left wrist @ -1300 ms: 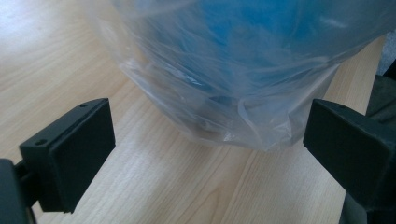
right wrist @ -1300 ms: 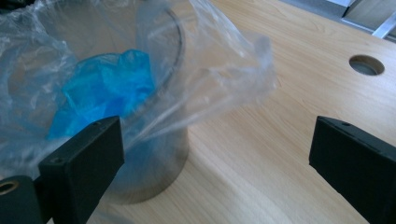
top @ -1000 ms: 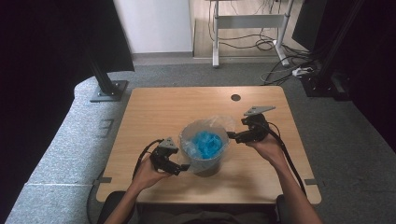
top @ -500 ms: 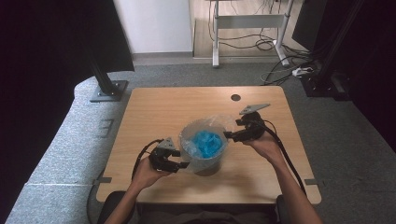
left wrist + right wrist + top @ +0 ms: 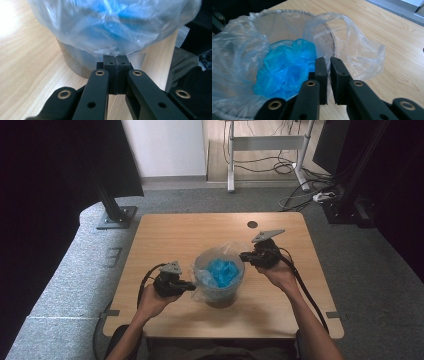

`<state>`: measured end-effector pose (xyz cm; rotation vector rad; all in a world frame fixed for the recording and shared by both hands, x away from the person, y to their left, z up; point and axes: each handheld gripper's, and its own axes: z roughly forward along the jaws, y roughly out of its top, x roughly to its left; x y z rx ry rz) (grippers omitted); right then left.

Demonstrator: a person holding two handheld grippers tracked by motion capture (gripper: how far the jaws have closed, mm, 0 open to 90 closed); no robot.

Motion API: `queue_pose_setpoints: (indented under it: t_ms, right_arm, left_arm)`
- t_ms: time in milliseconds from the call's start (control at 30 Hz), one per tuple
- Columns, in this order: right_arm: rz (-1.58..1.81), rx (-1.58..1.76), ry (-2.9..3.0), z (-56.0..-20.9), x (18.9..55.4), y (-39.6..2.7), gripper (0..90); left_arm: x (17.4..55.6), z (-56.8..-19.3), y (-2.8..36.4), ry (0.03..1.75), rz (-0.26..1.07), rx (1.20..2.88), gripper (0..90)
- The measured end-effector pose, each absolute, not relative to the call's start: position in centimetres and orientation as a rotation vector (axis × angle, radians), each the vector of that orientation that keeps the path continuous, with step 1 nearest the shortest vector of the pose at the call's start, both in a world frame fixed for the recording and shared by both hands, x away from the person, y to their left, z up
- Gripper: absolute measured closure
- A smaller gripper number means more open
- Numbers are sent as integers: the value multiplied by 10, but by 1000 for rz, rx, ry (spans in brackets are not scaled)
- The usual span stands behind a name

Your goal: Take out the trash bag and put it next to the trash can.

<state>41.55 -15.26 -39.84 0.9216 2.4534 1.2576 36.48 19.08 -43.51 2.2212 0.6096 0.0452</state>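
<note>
My left gripper (image 5: 115, 65) has just been closing and its jaws are now pinched together on the clear bag liner (image 5: 110, 32) where its edge droops over the bin's wall. From the high view the small round bin (image 5: 220, 292) sits at about three o'clock from my left gripper (image 5: 186, 286), touching distance. My right gripper (image 5: 328, 65) has also just been closing; its jaws stand nearly together at the liner's rim, a thin slit between them, and I cannot tell whether film is caught there. From it the bin lies at nine o'clock. Inside the liner rests a crumpled blue plastic wad (image 5: 287, 67). I judge that lifting both edges straight up comes next.
</note>
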Motion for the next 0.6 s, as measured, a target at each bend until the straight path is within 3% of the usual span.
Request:
queue_pose_setpoints:
  t_ms: [333,600]
  right_arm:
    - [1282,875,2470,-389,412,-149,892]
    - [1325,824,2484,-380,409,-137,892]
  left_arm:
    - [372,-385,195,573,103,2170,899]
    - [392,-367,167,548,115,2145,891]
